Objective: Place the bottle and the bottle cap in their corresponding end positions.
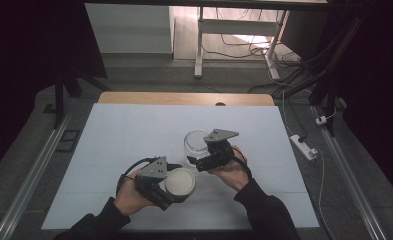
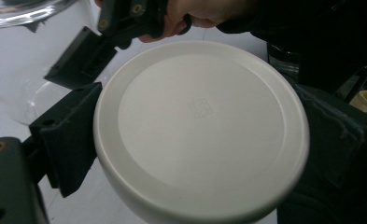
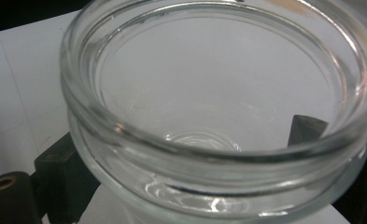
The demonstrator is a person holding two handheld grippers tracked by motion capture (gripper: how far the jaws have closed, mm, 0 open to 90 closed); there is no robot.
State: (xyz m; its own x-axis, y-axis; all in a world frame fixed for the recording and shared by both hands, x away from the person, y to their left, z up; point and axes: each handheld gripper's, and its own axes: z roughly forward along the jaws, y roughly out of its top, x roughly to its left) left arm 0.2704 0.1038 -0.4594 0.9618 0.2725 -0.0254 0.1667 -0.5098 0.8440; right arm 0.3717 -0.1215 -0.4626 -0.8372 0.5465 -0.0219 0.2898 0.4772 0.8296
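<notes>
White round plastic lid sits clamped in the left gripper. Right gripper grips the clear glass jar (mouth open), at the lid's one o'clock.

A pale blue sheet is being spread across a wooden table; beyond, grey floor is being crossed by black cables.

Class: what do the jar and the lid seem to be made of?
Jar: clear glass, glossy; you see through its thick rim, which shows bright glints.
Lid: probably plastic, off-white and matte; opaque, smoothly moulded, with a small stamped mark at its centre.
</notes>
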